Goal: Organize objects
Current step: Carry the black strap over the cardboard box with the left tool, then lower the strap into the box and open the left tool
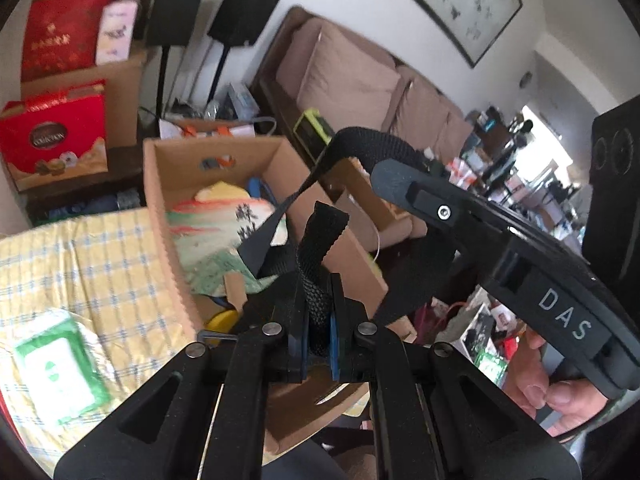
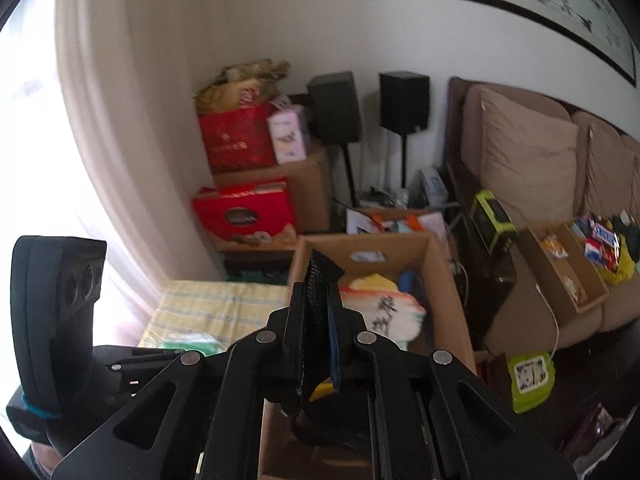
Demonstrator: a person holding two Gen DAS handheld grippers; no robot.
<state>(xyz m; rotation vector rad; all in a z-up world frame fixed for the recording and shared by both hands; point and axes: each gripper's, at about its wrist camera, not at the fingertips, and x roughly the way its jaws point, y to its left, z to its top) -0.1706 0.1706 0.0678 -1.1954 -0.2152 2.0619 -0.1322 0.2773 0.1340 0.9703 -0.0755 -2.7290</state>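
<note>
The black webbing strap [image 1: 320, 248] hangs in the air above the open cardboard box [image 1: 160, 184]. The left gripper [image 1: 318, 320] and the right gripper [image 2: 318, 320] each pinch it. Putting it inside, I judge, remains.

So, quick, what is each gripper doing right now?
Left gripper: shut on a black strap.
Right gripper: shut on a black strap too.
</note>
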